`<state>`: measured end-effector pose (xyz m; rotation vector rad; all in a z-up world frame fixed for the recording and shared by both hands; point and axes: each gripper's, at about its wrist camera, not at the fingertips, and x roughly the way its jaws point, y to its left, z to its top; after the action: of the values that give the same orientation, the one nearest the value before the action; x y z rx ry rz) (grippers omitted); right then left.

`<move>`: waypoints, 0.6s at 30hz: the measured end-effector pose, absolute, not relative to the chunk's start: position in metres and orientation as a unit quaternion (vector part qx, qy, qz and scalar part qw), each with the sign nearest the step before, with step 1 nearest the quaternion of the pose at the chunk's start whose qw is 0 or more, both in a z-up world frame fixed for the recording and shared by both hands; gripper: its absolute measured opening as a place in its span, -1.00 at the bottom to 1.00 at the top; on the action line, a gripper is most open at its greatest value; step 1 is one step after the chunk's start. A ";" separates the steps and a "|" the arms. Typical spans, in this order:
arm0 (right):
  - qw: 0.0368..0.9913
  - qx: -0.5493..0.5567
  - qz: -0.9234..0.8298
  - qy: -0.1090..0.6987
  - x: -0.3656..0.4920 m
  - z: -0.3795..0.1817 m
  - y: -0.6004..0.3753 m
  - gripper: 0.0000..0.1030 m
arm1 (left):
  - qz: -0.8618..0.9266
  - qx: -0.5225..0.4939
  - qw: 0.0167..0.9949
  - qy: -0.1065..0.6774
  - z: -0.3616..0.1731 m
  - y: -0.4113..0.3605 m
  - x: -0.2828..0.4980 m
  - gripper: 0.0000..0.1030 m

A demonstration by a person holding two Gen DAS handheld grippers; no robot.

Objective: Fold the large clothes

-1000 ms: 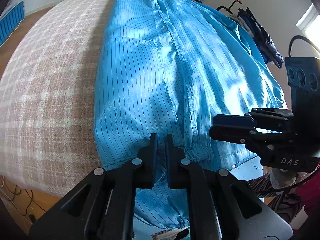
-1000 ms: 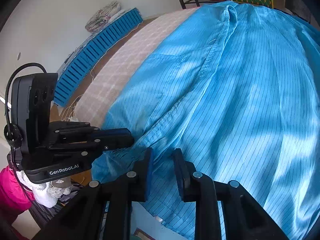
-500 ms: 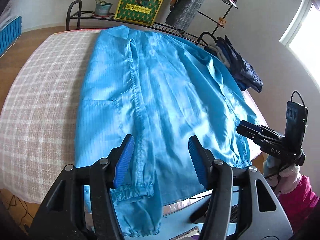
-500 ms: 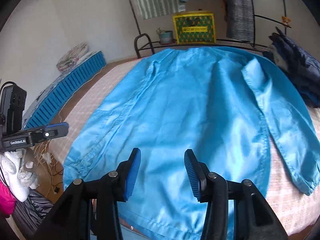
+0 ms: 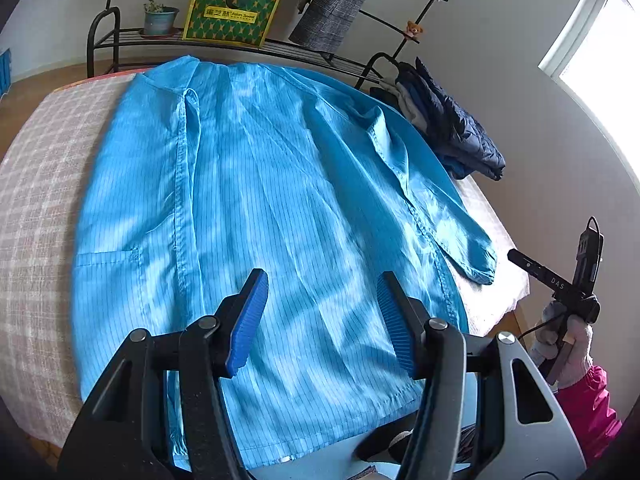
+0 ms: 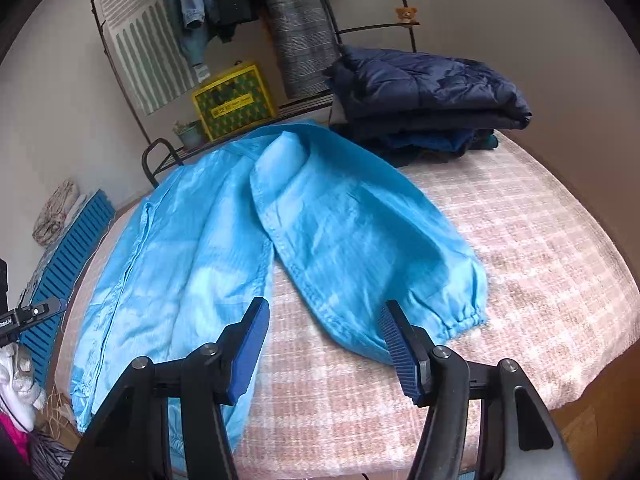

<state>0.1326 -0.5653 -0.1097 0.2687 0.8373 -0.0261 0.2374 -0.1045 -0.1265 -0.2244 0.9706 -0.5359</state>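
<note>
Left tongs (image 5: 322, 322) gape empty over the blue coat (image 5: 256, 216); right tongs (image 6: 324, 354) (also empty) are opening.

Plaid-covered bed (image 6: 520, 240) with blue coat (image 5: 260, 208) spread flat and folded dark jackets (image 6: 432, 92) at its far corner.

Bright blue pinstriped coat (image 5: 256, 208), pink-white plaid cover (image 6: 520, 240) — navy quilted jacket (image 6: 432, 80)
</note>
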 end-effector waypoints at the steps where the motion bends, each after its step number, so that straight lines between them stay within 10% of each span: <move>1: 0.904 0.137 -0.022 0.405 0.132 -0.111 -0.574 0.20 | -0.254 -0.107 0.843 0.462 -0.128 -0.108 0.240 0.13; 14: 0.829 0.329 -0.093 0.444 0.151 -0.181 -0.680 0.25 | -0.248 -0.092 0.837 0.479 -0.152 -0.128 0.250 0.13; 16: 0.819 0.345 -0.093 0.449 0.158 -0.189 -0.685 0.03 | -0.245 -0.088 0.838 0.479 -0.153 -0.127 0.250 0.13; 18: 0.826 0.327 -0.101 0.448 0.163 -0.186 -0.683 -0.77 | -0.243 -0.083 0.840 0.477 -0.154 -0.126 0.249 0.13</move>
<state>0.1632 -0.6830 -0.1862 0.6943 0.9519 -0.2149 0.2492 -0.1260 -0.1536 -0.1752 1.0093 -0.5126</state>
